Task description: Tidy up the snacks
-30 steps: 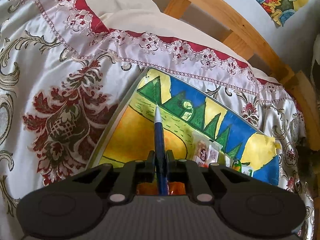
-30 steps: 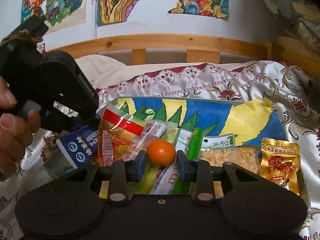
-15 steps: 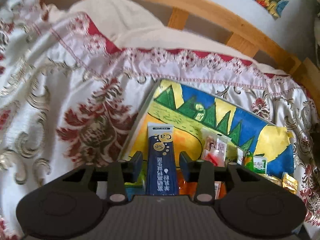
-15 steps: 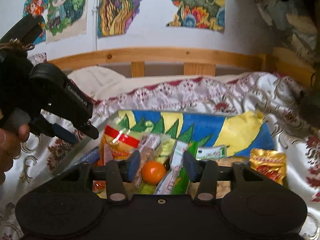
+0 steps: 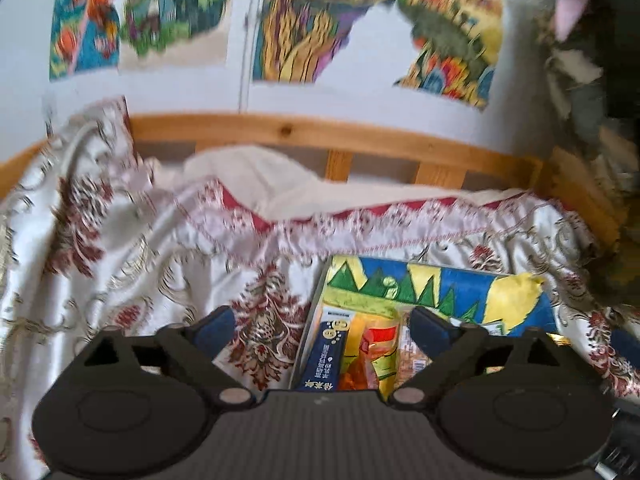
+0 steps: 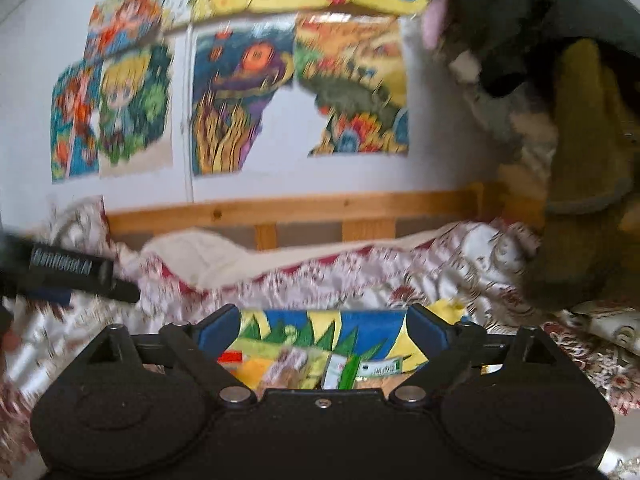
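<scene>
Colourful drawings (image 5: 140,20) are hanging on the white wall above a wooden bed rail (image 5: 320,136), and a patterned satin bedspread (image 5: 120,240) is covering the bed where the work is taking place. On it a painted tray (image 5: 516,296) is lying flat, serving as the collecting place for the snacks (image 6: 304,368), which are sitting bunched together inside it. A dark blue sachet (image 5: 326,356) is lying along the tray's left edge, beside orange and red packets (image 5: 372,344). The left gripper (image 5: 322,328) is hanging above that edge with its fingers spread wide and holding nothing. The right gripper (image 6: 322,328) is likewise hovering over the tray, fingers parted and empty, probably so either hand is free for the next packet.
</scene>
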The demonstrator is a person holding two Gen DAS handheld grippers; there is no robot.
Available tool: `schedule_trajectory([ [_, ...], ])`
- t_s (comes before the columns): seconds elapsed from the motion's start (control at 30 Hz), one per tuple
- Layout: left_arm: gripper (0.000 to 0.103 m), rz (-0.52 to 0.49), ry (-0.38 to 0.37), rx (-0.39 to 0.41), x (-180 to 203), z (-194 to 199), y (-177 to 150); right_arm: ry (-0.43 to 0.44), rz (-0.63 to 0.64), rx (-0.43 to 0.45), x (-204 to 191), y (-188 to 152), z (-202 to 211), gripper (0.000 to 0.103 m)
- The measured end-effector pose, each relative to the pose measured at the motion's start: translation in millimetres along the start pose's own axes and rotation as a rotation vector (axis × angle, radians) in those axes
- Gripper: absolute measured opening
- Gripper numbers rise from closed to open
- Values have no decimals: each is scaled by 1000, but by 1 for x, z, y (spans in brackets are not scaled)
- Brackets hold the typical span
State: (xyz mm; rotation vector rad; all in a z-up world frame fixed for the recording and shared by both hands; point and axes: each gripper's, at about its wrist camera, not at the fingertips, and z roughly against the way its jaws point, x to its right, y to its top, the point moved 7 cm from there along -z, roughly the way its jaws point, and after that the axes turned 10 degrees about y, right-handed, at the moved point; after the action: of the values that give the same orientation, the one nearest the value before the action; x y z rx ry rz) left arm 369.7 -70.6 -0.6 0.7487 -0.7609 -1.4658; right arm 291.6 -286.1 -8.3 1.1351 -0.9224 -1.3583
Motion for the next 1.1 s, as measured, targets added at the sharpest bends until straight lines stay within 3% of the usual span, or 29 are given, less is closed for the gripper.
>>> schedule_trajectory([
  [0.23, 102, -65, -3, 152, -6, 63, -10, 5, -20, 81, -7, 19, 46, 99],
  [0.57, 102, 55, 25, 167, -37, 113, -51, 17, -33, 96, -24, 6, 94, 102],
  [0.83, 103, 47, 61, 240, -49, 145, -77, -18, -29, 137, -23, -5, 135, 102],
  [1.1, 103, 31, 61, 225, -50, 161, -96, -31, -22, 103, -22, -25, 161, 102],
])
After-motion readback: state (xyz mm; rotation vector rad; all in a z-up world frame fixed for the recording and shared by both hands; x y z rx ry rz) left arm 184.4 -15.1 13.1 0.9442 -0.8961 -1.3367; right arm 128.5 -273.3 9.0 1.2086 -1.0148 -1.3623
